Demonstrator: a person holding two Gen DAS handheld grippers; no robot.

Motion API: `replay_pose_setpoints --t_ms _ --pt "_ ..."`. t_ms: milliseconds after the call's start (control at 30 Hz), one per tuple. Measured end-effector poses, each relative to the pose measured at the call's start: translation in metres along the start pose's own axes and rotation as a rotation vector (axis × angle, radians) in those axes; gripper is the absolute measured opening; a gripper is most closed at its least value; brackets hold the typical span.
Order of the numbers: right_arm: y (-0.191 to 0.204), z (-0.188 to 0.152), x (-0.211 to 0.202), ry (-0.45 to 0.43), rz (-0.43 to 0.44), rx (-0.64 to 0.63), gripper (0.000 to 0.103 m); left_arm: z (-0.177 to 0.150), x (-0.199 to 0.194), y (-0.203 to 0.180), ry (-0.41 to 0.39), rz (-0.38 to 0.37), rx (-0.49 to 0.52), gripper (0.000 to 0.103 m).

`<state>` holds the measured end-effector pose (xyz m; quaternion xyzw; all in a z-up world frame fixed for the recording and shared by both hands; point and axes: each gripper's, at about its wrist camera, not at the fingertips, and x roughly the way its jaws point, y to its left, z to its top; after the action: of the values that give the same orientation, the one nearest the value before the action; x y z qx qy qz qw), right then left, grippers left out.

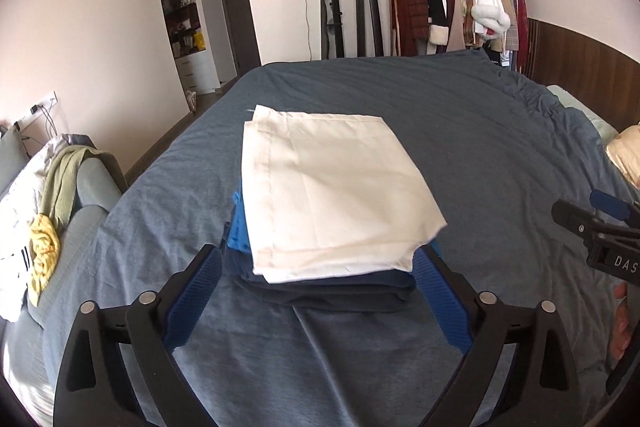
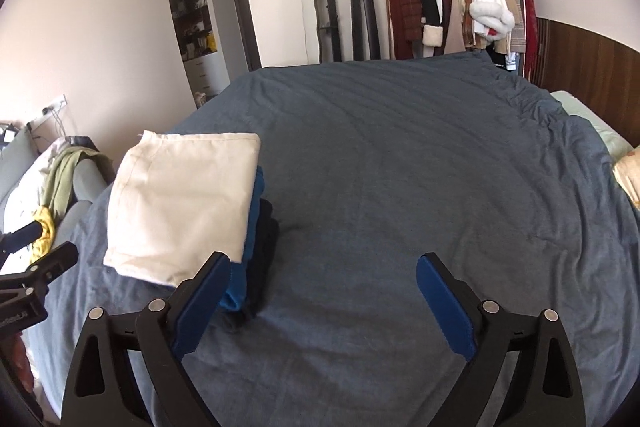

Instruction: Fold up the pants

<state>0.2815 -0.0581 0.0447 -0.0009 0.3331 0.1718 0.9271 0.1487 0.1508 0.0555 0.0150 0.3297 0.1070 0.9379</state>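
Although the folded cream cotton pants (image 1: 332, 191) lie in plain sight, the garments beneath them show only as edges: a bright blue folded layer (image 1: 239, 227) and a dark navy folded layer (image 1: 328, 287) peek out from under the cream top, and what kinds of clothing they are cannot be made out. The stack sits on the grey-blue quilted bed cover (image 2: 400, 147), near the bed's left edge. The left claw (image 1: 322, 291) is released, its blue-padded fingers spread to either side of the stack's near end; whether they touch it is unclear. The right claw (image 2: 324, 291) is released too, over bare cover just right of the stack, its left finger overlapping the stack's corner in view. Rightward the cover runs open and wrinkled to the bunched far-right corner. The pale grey sofa heaped with clothes (image 1: 48, 211) is cut off at the frame's left.
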Motion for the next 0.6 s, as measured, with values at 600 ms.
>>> replay_pose_setpoints --t_ms 600 --pt "-0.018 -0.111 -0.023 -0.137 0.011 -0.077 0.095 -0.114 -0.03 -0.032 -0.148 0.018 -0.026 0.103"
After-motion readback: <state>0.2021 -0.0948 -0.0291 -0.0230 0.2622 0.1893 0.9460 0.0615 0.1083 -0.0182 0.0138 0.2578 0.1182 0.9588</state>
